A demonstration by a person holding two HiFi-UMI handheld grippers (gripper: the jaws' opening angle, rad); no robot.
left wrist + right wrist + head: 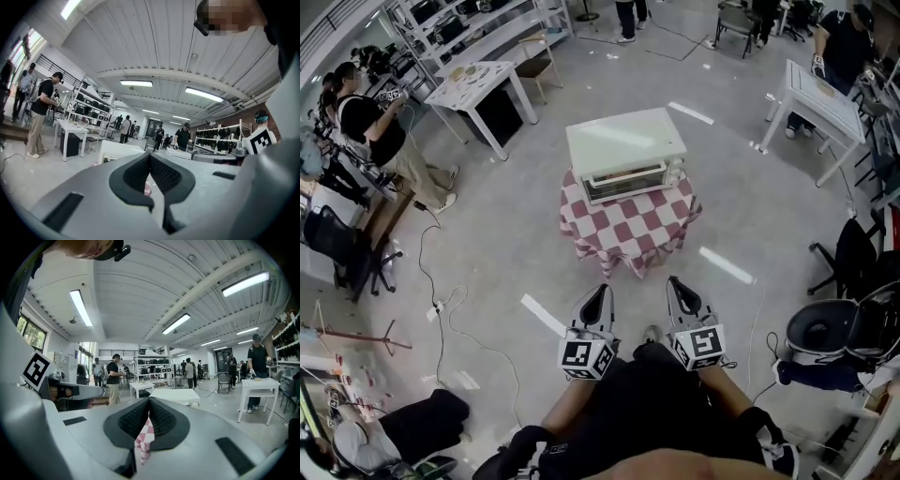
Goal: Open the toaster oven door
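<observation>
Oven [623, 150]: stood toward the table's [630, 234] far edge, door [624, 180] facing the person, long axis crosswise. Left gripper [598, 298], right gripper [679, 292]: jaws together, empty, well short, aimed ovenward, seemingly equally near.

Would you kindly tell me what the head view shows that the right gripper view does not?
Only the head view: the closed glass door of the toaster oven, and floor cables. Only the right gripper view: ceiling lights and the right claw seen close, tips pressed together, empty. Both: the toaster oven, the checkered cloth, the right claw.
</observation>
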